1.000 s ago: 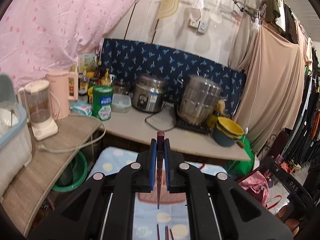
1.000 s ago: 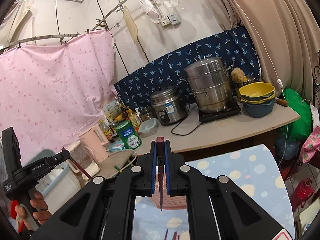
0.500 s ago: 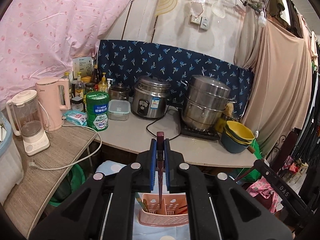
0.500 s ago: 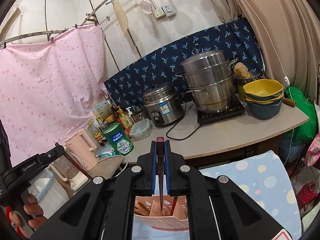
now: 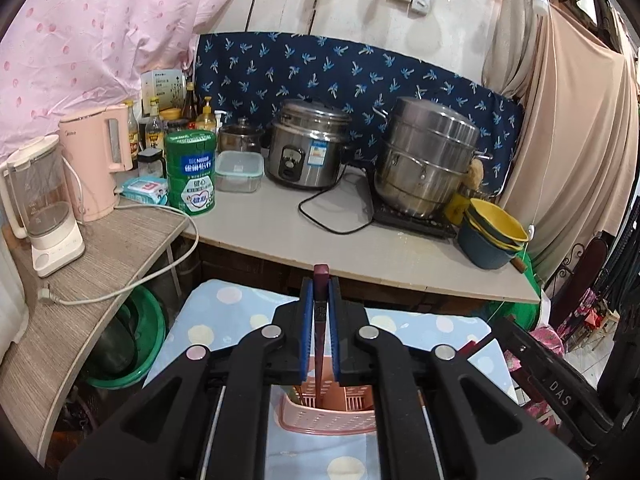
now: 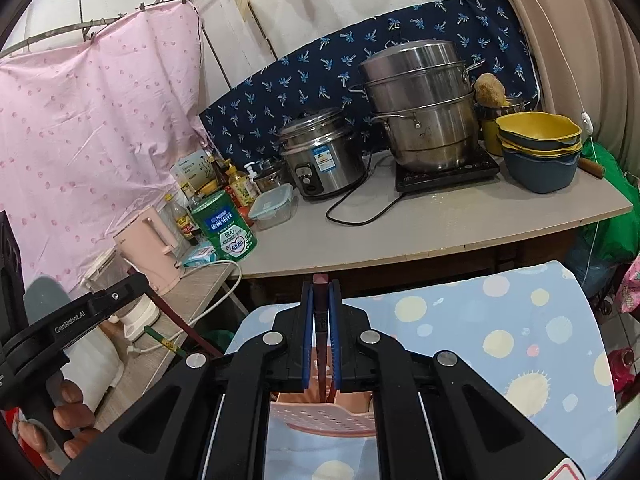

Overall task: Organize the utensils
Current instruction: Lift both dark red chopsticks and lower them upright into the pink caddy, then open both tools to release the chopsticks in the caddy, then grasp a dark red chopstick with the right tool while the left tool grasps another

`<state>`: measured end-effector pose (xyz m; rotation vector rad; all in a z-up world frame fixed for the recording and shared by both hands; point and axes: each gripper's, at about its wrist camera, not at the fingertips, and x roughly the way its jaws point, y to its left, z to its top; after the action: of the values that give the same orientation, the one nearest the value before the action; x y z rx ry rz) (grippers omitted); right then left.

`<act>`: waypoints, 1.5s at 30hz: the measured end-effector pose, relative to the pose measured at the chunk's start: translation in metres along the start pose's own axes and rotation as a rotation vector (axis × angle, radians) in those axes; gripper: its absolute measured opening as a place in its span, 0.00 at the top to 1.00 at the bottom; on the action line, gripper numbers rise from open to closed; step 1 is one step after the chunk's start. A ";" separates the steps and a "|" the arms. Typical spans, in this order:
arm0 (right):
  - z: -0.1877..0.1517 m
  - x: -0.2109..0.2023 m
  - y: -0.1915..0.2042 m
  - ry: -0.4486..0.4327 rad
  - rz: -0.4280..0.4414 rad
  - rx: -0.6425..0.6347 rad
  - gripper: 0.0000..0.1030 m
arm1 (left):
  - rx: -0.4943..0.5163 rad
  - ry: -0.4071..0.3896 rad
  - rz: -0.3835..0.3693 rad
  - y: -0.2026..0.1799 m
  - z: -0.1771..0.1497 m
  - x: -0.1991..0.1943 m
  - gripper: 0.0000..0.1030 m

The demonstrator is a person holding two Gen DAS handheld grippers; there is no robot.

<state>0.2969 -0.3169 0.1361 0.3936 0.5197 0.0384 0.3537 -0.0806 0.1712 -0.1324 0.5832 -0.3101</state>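
On the left, the left gripper (image 5: 320,292) is clamped on a dark red chopstick (image 5: 319,344) that hangs tip-down between its blue pads. The tip points into the pink slotted utensil basket (image 5: 326,416), which stands on the blue dotted cloth (image 5: 224,316) just near of the grey counter (image 5: 280,224). A few sticks already lean inside the basket.

On the right, the right gripper (image 6: 320,300) is likewise closed on a second dark chopstick (image 6: 321,356), its tip over the same pink basket (image 6: 320,416), close to a divider wall.

Both sticks seem poised for dropping in, so the step in hand is likely the lowering and release. To do it well, each tip should go clearly inside one compartment, not onto the rim or the divider. The sticks should be kept near upright and sunk well below the rim before the jaws part. Both grippers crowd one small, light basket, so a knock could tip it; releasing one after the other looks safer.
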 end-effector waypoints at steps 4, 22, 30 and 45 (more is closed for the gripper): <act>-0.005 0.004 0.000 0.018 0.011 0.000 0.90 | 0.004 0.011 0.015 0.000 -0.007 0.005 0.92; -0.022 -0.040 0.022 -0.017 -0.008 -0.086 0.58 | 0.054 -0.003 0.062 -0.009 -0.032 -0.029 0.52; -0.059 -0.074 0.031 0.019 -0.033 -0.149 0.58 | 0.086 0.024 0.059 -0.008 -0.064 -0.060 0.47; -0.173 -0.136 0.036 0.129 -0.089 -0.235 0.58 | 0.112 0.136 0.059 0.005 -0.166 -0.110 0.47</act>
<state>0.0965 -0.2405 0.0768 0.1382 0.6525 0.0385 0.1758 -0.0457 0.0900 0.0142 0.7010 -0.2957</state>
